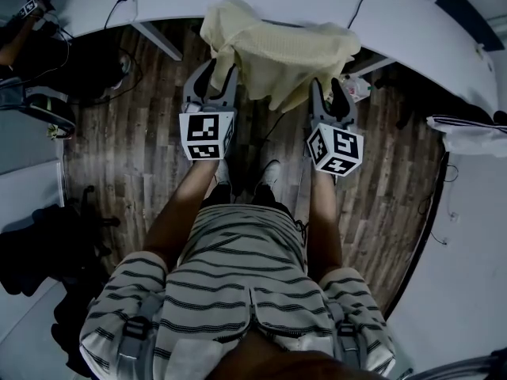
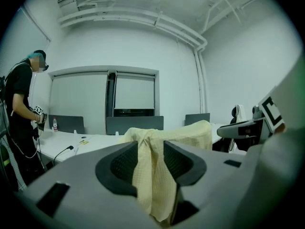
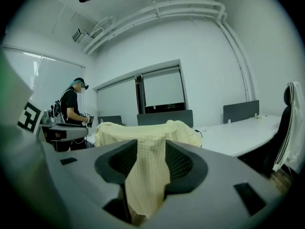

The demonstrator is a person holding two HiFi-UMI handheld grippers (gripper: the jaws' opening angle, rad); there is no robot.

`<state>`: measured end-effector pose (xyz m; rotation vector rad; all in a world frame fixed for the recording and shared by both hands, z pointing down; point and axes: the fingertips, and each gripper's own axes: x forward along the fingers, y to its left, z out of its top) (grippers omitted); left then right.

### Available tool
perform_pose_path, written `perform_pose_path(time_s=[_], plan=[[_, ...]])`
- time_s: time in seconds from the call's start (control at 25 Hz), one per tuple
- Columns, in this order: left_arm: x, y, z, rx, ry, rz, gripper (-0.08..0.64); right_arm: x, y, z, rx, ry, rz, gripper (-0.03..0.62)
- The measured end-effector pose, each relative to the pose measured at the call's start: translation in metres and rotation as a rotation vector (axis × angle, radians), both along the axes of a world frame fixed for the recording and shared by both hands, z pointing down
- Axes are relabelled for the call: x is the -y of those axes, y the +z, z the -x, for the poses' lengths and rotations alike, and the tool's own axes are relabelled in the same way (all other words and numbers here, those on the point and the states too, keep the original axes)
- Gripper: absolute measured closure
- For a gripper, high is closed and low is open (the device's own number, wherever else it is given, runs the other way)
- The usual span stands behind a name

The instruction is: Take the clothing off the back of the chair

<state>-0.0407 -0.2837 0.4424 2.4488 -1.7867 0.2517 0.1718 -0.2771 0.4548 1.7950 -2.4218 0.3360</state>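
A pale yellow waffle-knit garment (image 1: 277,50) lies bunched over the edge of the white table (image 1: 412,18) and hangs down toward the floor. My left gripper (image 1: 218,74) is at its lower left edge and my right gripper (image 1: 329,92) at its lower right edge. In the left gripper view a fold of the garment (image 2: 151,175) hangs between the spread jaws of the left gripper (image 2: 151,151). In the right gripper view another fold of the garment (image 3: 147,175) hangs loose between the right gripper's (image 3: 151,159) jaws. Both grippers are open. What the garment rests on underneath is hidden.
An office chair with a white striped garment (image 1: 467,133) stands at the right. A bottle (image 1: 356,89) sits under the table edge. Cables run over the wooden floor (image 1: 150,149), and dark gear lies at the left. Another person (image 2: 21,113) stands by the far desk.
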Motion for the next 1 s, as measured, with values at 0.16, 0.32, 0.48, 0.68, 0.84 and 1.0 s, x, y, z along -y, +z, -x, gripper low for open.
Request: perform_pose_path(time_s=[0.16, 0.32, 0.48, 0.68, 0.84, 1.0], plan=[[0.011, 0.001, 0.003, 0.015, -0.004, 0.000, 0.388, 0.010, 0.001, -0.004, -0.018, 0.008, 0.004, 0.394], [0.019, 0.007, 0.002, 0.035, -0.003, 0.013, 0.380, 0.017, 0.002, -0.009, -0.027, 0.020, 0.006, 0.391], [0.027, 0.011, 0.002, 0.044, -0.008, 0.029, 0.379, 0.025, 0.004, -0.013, -0.023, 0.039, 0.014, 0.388], [0.030, 0.016, 0.002, 0.052, -0.006, 0.035, 0.376, 0.027, 0.005, -0.015, -0.039, 0.041, 0.020, 0.387], [0.034, 0.020, -0.001, 0.062, 0.004, 0.046, 0.376, 0.033, 0.011, -0.017, -0.058, 0.036, 0.042, 0.387], [0.037, 0.024, -0.001, 0.073, 0.007, 0.059, 0.376, 0.036, 0.015, -0.014, -0.069, 0.027, 0.062, 0.387]])
